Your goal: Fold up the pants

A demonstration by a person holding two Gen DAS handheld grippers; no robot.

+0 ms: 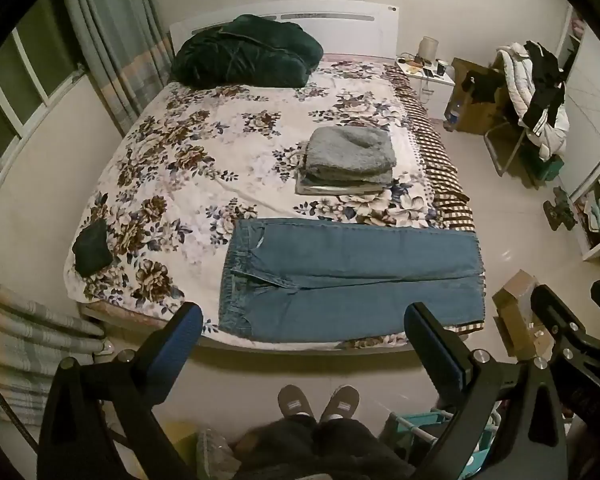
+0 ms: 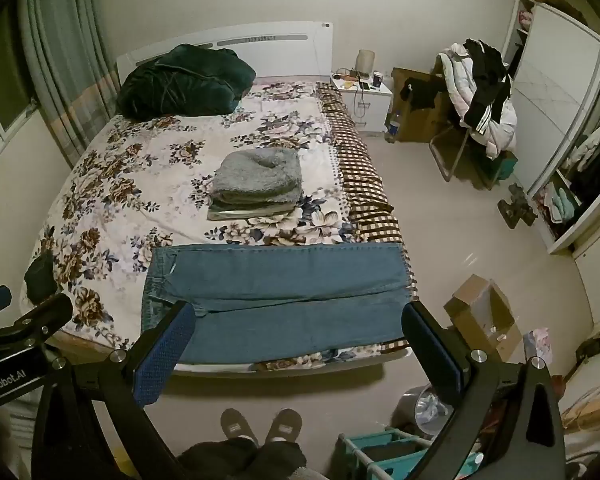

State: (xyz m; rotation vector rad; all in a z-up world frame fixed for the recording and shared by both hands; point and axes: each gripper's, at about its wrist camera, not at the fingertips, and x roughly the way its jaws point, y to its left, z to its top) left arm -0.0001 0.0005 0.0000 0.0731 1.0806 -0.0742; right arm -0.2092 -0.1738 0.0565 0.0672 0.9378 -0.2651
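Observation:
Blue jeans (image 1: 352, 280) lie flat along the near edge of the bed, waistband to the left, legs to the right; they also show in the right wrist view (image 2: 276, 300). My left gripper (image 1: 302, 324) is open and empty, held high above the near bed edge. My right gripper (image 2: 296, 328) is open and empty too, held above the jeans' near edge. The right gripper's fingers (image 1: 552, 312) show at the right of the left wrist view. The left gripper's fingers (image 2: 40, 312) show at the left of the right wrist view.
A floral bedspread (image 1: 188, 168) covers the bed. A folded grey pile (image 1: 348, 158) sits beyond the jeans. A dark green quilt (image 1: 244, 52) lies at the headboard, a small dark garment (image 1: 92, 246) at the left. A cardboard box (image 2: 484, 312) stands on the floor, right.

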